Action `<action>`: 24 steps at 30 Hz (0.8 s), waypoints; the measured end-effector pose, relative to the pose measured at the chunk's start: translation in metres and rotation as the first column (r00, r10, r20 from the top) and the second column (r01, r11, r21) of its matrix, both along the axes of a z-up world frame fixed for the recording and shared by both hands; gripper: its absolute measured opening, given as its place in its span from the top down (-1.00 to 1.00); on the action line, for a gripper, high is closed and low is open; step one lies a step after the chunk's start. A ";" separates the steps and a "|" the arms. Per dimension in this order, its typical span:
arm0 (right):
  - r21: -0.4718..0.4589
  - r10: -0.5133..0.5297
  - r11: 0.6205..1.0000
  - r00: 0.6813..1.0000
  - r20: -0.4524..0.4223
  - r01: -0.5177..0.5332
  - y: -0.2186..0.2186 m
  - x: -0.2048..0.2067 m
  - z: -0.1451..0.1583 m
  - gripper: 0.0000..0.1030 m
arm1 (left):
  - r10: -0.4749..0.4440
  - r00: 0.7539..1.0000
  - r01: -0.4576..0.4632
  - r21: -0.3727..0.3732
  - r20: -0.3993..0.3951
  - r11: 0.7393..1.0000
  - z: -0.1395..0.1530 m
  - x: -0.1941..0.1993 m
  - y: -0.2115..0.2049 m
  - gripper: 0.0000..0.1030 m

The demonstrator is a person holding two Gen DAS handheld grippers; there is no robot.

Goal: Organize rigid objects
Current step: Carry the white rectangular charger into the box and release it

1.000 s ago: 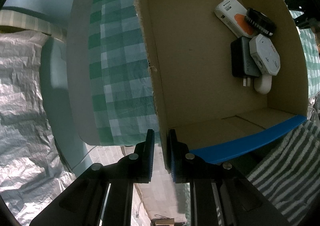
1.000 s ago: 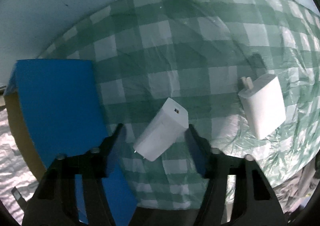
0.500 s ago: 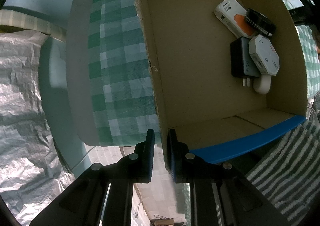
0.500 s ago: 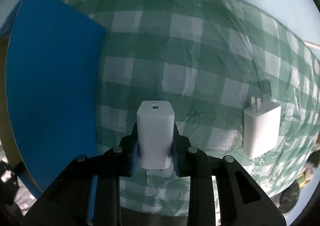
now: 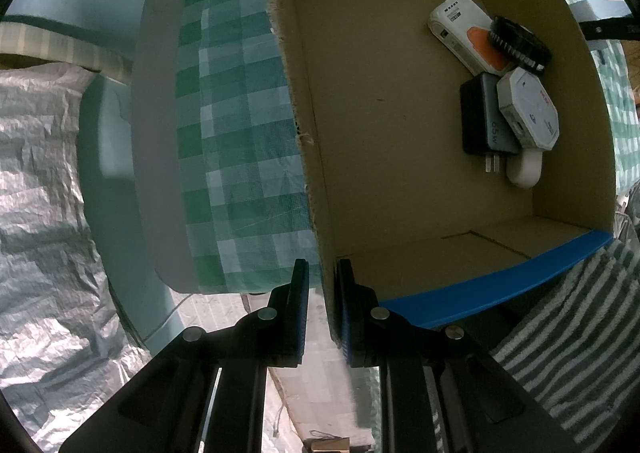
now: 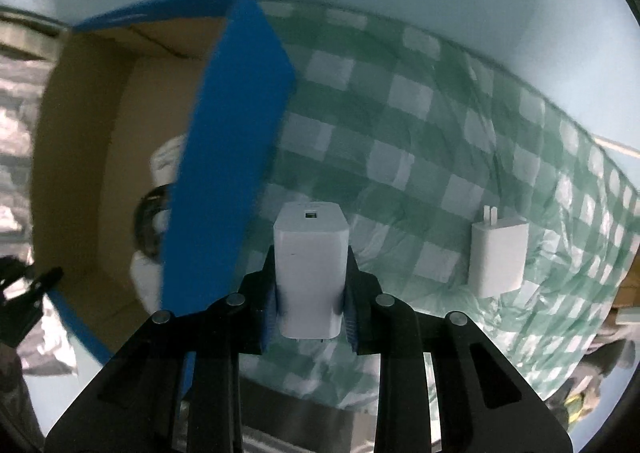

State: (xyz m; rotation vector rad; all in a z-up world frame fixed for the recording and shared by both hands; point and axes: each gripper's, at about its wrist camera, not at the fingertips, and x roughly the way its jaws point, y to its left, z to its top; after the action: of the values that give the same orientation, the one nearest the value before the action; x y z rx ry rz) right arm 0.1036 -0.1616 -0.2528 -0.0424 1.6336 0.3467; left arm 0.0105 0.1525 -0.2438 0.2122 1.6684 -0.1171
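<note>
one white block-shaped plastic charger [image 6: 310, 265] sits clamped between the right gripper [image 6: 310, 289] jaws, lower centre of frame.

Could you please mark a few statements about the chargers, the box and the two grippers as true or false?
1. The right gripper clamps a white charger. True.
2. The left gripper is empty. False: it pinches the box wall.
3. A second white charger lies on the checked cloth. True.
4. The box is empty. False: several devices, including a dark charger, lie inside.
</note>
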 end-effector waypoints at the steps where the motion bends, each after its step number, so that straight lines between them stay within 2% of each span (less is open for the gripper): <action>1: 0.008 0.011 1.000 1.000 0.008 -0.011 0.001 -0.001 0.007 0.50 | -0.002 1.000 0.002 0.001 0.000 1.000 0.000 0.000 0.000 0.71; 4: 0.038 0.046 0.998 0.998 0.033 -0.047 0.002 0.000 0.031 0.50 | -0.003 1.000 0.003 0.001 0.001 1.000 0.000 0.000 0.000 0.71; 9: 0.085 0.107 0.990 0.992 0.069 -0.112 0.013 -0.025 0.066 0.50 | -0.005 1.000 0.005 0.003 0.002 1.000 0.001 0.000 -0.001 0.71; 13: 0.105 0.155 0.981 0.985 0.081 -0.163 0.053 -0.022 0.088 0.50 | -0.005 1.000 0.005 0.003 0.002 1.000 0.001 0.000 -0.002 0.71; 18: 0.123 0.218 0.966 0.972 0.085 -0.228 0.081 -0.034 0.083 0.50 | -0.007 1.000 0.007 0.004 0.003 1.000 0.001 0.000 -0.002 0.71; 24: 0.124 0.305 0.943 0.951 0.051 -0.310 0.117 -0.054 0.066 0.50 | -0.011 1.000 0.011 0.001 0.005 1.000 0.000 -0.001 -0.001 0.71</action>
State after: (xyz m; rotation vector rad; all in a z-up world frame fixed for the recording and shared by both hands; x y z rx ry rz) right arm 0.0494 -0.0447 -0.1869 -0.2048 1.5702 0.6896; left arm 0.0093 0.1513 -0.2439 0.2226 1.6627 -0.1236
